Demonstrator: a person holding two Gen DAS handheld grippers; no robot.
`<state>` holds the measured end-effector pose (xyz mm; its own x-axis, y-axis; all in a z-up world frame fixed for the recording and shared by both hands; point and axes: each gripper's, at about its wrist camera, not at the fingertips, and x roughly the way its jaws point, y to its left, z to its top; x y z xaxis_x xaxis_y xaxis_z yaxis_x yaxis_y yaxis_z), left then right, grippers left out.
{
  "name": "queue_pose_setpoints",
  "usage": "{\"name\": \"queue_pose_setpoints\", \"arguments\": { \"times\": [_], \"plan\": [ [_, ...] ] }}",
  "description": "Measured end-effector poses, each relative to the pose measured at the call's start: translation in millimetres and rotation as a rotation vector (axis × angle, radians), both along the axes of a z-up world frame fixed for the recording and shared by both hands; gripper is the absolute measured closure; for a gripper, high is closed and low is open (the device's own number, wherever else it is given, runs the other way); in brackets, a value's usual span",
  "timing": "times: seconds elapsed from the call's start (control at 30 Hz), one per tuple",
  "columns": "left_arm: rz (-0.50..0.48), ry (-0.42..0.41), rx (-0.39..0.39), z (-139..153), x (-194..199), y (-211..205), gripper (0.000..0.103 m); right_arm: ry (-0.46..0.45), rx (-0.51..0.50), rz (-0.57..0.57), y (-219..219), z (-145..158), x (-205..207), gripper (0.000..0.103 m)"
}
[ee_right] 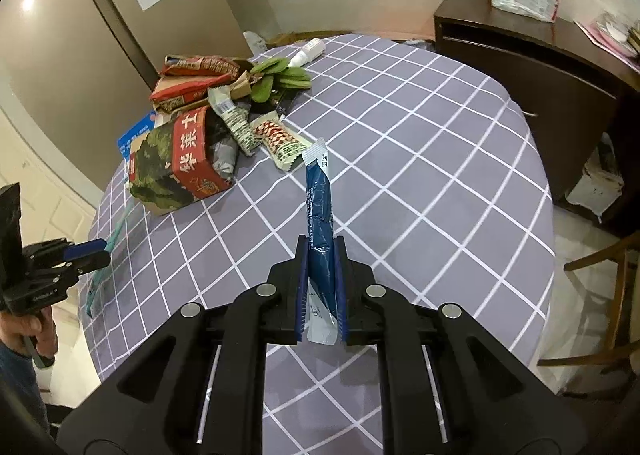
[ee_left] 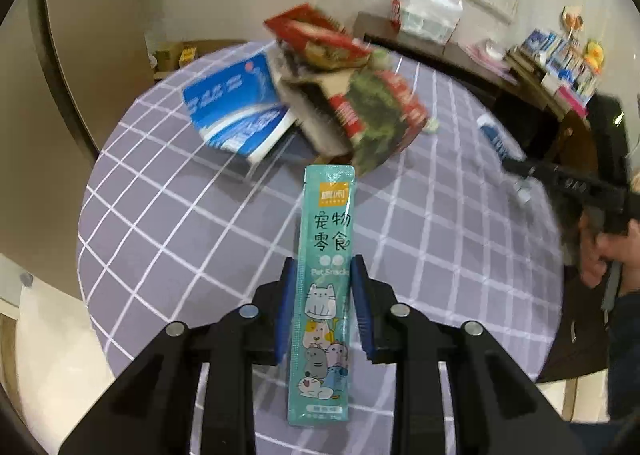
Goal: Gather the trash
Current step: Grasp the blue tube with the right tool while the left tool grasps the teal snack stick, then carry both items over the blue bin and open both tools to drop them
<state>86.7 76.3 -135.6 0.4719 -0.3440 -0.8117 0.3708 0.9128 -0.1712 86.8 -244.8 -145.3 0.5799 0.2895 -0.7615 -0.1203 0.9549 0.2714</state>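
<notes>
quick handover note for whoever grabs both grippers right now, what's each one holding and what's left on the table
Left gripper: shut on a teal pet snack packet, lifted off the table.
Right gripper: shut on a dark blue sachet, also lifted.
Trash pile sits at the far side of the checked tablecloth: boxes, wrappers, green pieces.
Done: both pieces picked up.
Left: add both to the pile, probably. No bin in view.

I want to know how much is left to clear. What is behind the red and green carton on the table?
Behind the red and green carton lie crumpled red wrappers, green leaf-shaped pieces and a blue and white pack. Whatever sits beneath the pile is covered.
</notes>
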Motion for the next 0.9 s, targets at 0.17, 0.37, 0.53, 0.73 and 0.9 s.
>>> {"name": "queue_pose_setpoints", "arguments": {
  "times": [0.17, 0.37, 0.53, 0.73, 0.9],
  "plan": [
    [0.010, -0.046, -0.051, 17.1, -10.3, -27.8, 0.077, -0.009, 0.043, -0.046, -20.0, 1.0, -3.8, 0.091],
    [-0.024, -0.064, -0.133, 31.3, -8.9, -78.8, 0.077, -0.029, 0.141, -0.129, -65.0, 3.3, -11.6, 0.091],
    [-0.100, -0.060, -0.211, 40.5, 1.0, -143.5, 0.077, -0.023, 0.207, -0.300, -141.0, -7.2, -25.9, 0.091],
    [-0.221, -0.040, -0.247, 41.3, 13.0, -251.7, 0.077, 0.065, 0.251, -0.560, -253.9, -58.1, -47.5, 0.091],
    [-0.303, 0.031, -0.233, 20.0, 31.0, -339.0, 0.077, 0.170, 0.289, -0.649, -307.0, -115.9, -45.6, 0.091]
  ]
}}
